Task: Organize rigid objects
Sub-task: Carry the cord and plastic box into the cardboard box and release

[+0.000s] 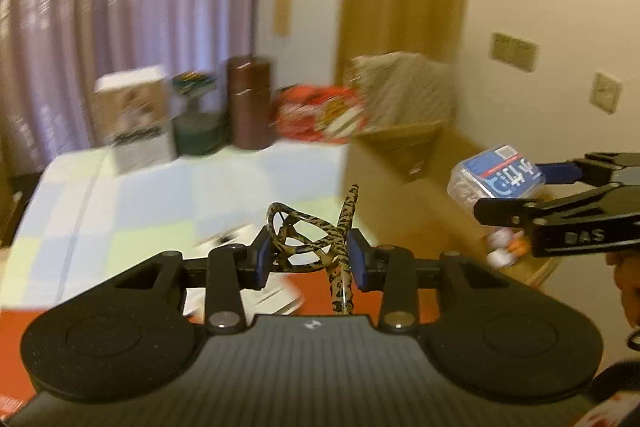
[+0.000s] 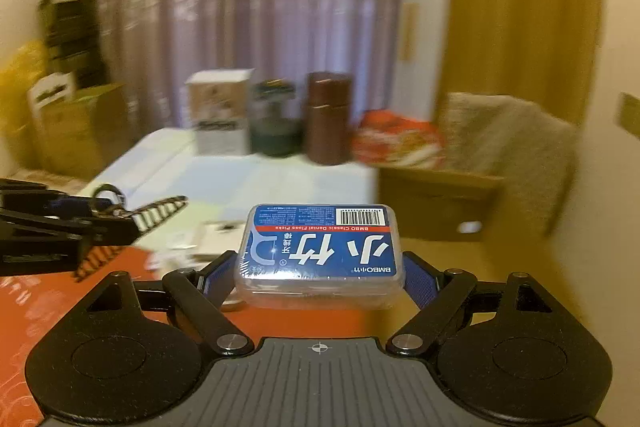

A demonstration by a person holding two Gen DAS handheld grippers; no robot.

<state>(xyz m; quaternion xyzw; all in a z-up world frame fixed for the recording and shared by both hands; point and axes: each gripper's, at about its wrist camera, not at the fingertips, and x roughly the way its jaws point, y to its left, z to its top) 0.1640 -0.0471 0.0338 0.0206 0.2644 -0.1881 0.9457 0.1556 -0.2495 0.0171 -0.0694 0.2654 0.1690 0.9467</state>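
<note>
Carrying step, judged from the frames: both picks made, both items lifted clear of the table (image 1: 120, 187).

Left hand-held gripper (image 1: 310, 259): clamped tight on a leopard-print hair clip (image 1: 312, 235), one long prong poking up and forward past the blue pads (image 1: 262, 259). Clip well above the pale checkered tabletop, over its near edge.

Right hand-held gripper (image 2: 320, 275): closed on a blue floss pick box (image 2: 322, 251), clear plastic case, label upward, barcode at the far end. Box pinched by its two short sides, held roughly level, in the air above the near edge of the table and the orange sheet (image 2: 60, 299).

Next move, probably: a drop-off for each item. Most likely target the open cardboard box (image 1: 404, 147) just right of the table, though no container is confirmed by the task line. Needs a level carry for the floss box, so it does not slip from a grip on smooth plastic, and space between the two tools, now near each other side by side.

Around: white carton (image 2: 220, 111), dark green jar (image 2: 274, 123), brown cylinder (image 2: 328, 119) and red snack bag (image 2: 400, 139) in a row at the far edge of the table. Small white papers or cards (image 2: 216, 239) on the near part. Grey cloth (image 2: 508, 139) draped over the cardboard box, possibly narrowing its opening. Heavy blur; finer detail not readable.
</note>
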